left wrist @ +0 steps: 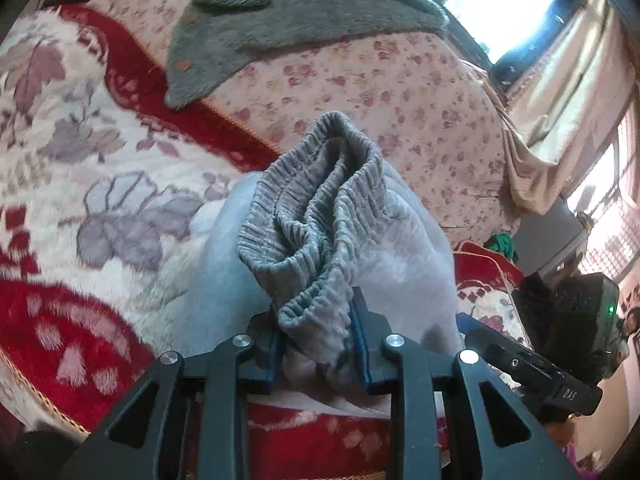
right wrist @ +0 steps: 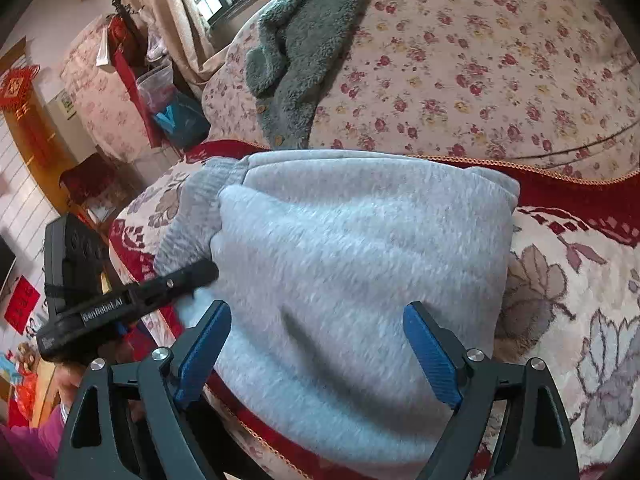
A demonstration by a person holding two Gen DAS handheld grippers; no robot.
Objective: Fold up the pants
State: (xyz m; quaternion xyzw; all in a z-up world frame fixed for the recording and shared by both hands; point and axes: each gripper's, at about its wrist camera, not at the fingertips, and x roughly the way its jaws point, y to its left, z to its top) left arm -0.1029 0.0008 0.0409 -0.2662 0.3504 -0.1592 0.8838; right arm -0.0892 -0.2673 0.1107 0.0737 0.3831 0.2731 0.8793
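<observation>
Here, light grey pants [right wrist: 352, 248] folded in a bundle on a red floral blanket [left wrist: 100, 184], left gripper [left wrist: 318, 320] clamped on their ribbed waistband [left wrist: 316, 208], right gripper [right wrist: 316, 344] spread wide over the fabric, pads apart from it, grey fleece garment [left wrist: 288, 28] lying beyond.

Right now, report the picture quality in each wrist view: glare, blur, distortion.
Left wrist view: the window is blown out to white glare; the ribbed waistband in the left gripper is sharp; the blanket smears at the left edge. Right wrist view: the grey pants look soft with slight blur; fisheye bends the floral quilt and darkens the corners.
</observation>
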